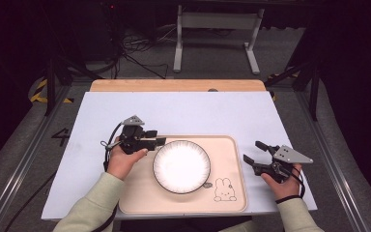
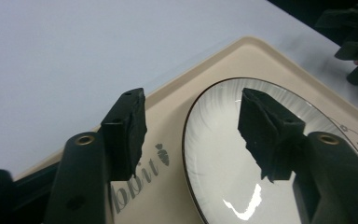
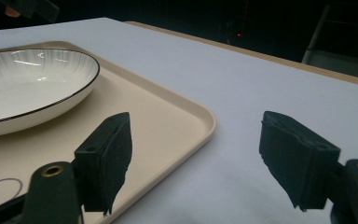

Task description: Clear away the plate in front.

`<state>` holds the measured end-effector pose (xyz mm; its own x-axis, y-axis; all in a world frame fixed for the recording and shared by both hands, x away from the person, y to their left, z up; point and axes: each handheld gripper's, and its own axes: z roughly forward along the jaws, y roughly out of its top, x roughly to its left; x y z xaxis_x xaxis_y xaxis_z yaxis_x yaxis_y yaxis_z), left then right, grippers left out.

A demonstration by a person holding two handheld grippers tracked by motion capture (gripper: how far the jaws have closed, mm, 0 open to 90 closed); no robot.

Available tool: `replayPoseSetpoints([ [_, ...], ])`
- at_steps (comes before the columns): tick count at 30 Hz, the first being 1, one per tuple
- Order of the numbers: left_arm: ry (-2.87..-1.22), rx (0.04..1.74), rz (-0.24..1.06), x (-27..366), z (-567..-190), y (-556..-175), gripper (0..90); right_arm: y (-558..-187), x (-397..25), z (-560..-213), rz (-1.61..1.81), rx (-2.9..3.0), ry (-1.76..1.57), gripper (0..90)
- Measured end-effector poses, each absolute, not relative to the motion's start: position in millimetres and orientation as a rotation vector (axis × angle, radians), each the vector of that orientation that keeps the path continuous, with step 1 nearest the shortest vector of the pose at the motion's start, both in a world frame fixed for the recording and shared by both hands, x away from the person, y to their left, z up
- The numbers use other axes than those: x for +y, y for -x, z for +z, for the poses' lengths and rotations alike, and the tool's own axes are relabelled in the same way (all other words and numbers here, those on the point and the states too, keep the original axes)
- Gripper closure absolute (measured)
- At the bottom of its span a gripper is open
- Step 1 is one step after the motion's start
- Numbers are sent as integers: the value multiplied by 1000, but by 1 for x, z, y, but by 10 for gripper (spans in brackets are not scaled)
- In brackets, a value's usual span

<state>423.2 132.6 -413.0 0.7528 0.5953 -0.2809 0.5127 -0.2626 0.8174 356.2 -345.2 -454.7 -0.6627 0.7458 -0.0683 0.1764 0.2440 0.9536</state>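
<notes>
A white plate [image 1: 181, 166] sits on the beige tray [image 1: 232, 193] on the tabletop [image 1: 183, 111], our landmark here. Left tool [image 1: 160, 141] hovers at the plate's left rim, jaws spread wide, one over the tray, one over the plate, gripping nothing. Right tool [image 1: 254, 152] hangs off the tray's right edge, well apart from the plate, jaws wide open and empty, straddling the tray's rim.

white plate [image 1: 181, 166] on tray [image 1: 232, 193], tongs [image 1: 160, 140] beside
</notes>
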Motion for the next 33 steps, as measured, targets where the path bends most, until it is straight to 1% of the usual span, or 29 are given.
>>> replayPoseSetpoints([
  [3,-1908,804,141,141,-407,-411,382,-358,-346,-454,1443,2014,-848,254],
  [7,-1899,792,138,153,-402,-400,357,-359,-347,-454,1451,2025,-859,250],
  [9,-1904,787,156,159,-401,-395,345,-360,-347,-454,1453,2031,-863,246],
  [18,-1891,778,201,185,-396,-374,332,-362,-347,-454,1456,2052,-875,244],
  [23,-1864,800,212,200,-395,-368,326,-363,-347,-454,1452,2061,-883,243],
  [29,-1843,800,219,212,-393,-364,280,-363,-346,-454,1448,2069,-883,243],
  [33,-1819,782,225,219,-396,-361,230,-363,-347,-454,1451,2070,-880,242],
])
